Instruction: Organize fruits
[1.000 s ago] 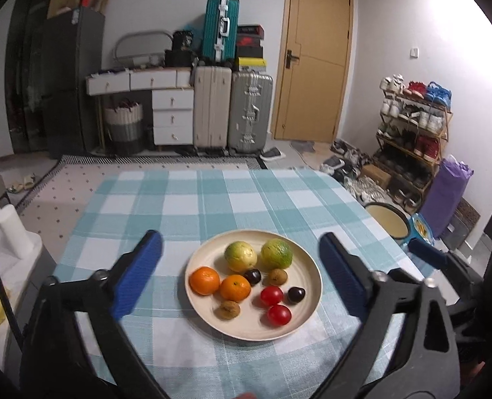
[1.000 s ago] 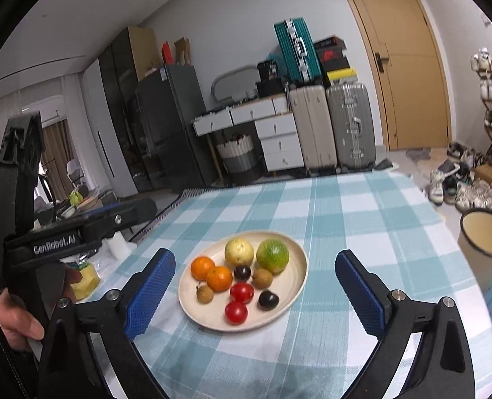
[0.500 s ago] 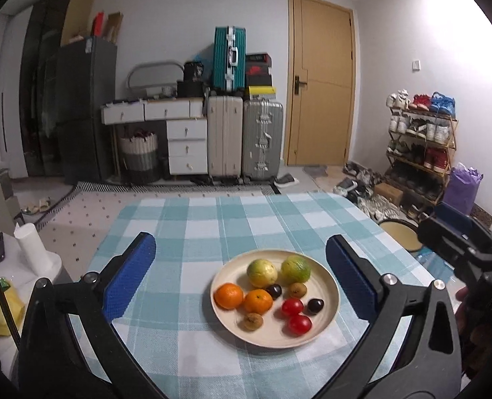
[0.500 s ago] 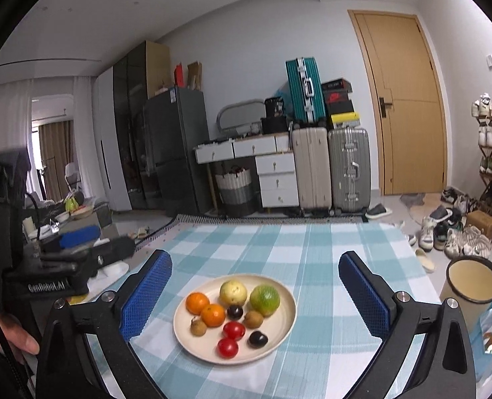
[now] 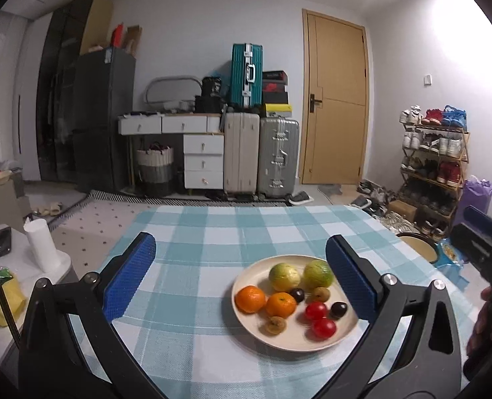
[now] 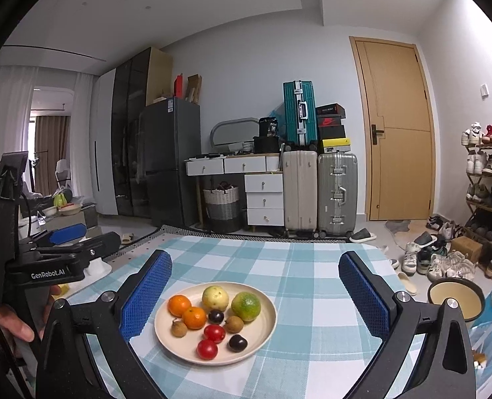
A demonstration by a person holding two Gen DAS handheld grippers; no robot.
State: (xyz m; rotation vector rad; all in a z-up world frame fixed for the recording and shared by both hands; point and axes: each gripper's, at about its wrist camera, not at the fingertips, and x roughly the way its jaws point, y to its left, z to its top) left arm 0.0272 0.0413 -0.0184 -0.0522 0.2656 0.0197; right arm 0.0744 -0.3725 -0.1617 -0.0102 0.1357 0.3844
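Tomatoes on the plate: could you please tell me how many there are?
2. One tomato sits near the middle of the plate; the other tomato lies just in front of it, by the near rim. None seems hidden.

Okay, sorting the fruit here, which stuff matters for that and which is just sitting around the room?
For the job:
plate
two oranges
yellow fruit
green fruit
two tomatoes
left gripper and right gripper, both open

Just lying about:
suitcases
shoe rack
white drawers
paper roll

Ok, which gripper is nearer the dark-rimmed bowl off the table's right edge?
Right. The dark-rimmed bowl lies just beyond the right gripper's right finger; the left gripper is farther left over the table.
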